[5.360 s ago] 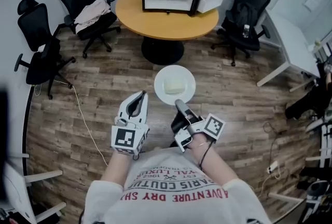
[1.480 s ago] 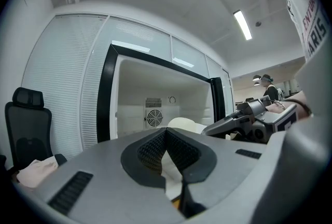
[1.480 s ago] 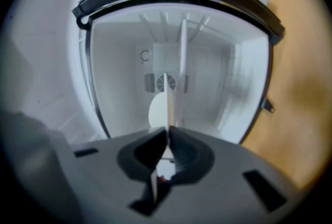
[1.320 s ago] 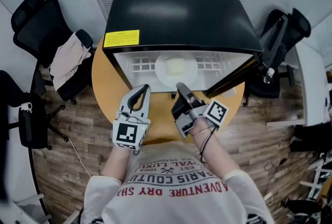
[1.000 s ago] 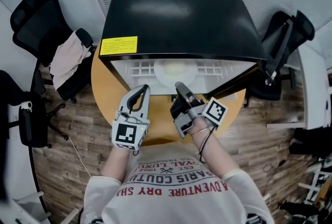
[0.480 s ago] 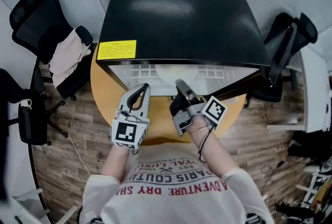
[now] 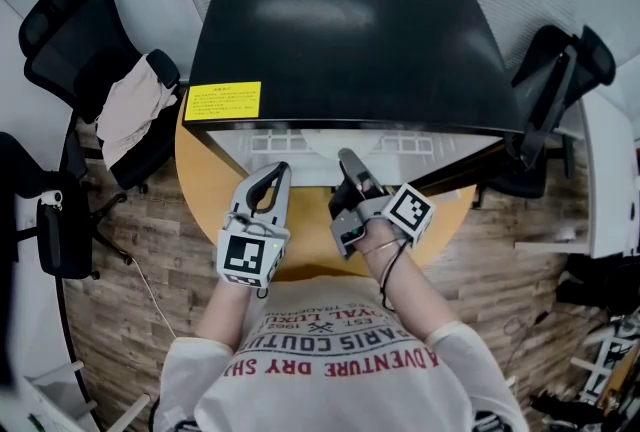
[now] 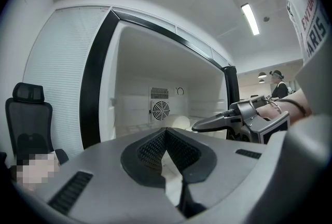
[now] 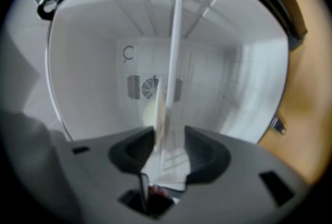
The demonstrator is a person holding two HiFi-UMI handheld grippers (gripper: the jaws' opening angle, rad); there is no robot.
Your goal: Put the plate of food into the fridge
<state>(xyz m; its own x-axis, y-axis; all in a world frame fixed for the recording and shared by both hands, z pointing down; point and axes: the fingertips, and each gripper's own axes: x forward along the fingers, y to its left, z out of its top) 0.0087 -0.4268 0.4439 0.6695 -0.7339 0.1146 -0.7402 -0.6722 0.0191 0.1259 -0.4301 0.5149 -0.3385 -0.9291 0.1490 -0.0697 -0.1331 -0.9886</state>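
**Right gripper spread at the fridge mouth, plate inside on the shelf**

The right gripper [image 9: 168,137] has just been opening its jaws; they stand apart with the plate [image 9: 162,109] rim between them, nearer one pad and not pinched. The plate with its pale food [image 9: 149,111] sits against the shelf [image 9: 176,52] inside the fridge [image 7: 350,30]. The white walls stand well clear of it, and the fan [image 9: 150,87] is far behind. The left gripper [image 7: 268,175] is pressed together on nothing, just beside the right one over the round table [image 7: 205,180]. The open door [image 7: 470,165] flanks the right side. Five seconds earlier the plate was held over the floor, far from the table.
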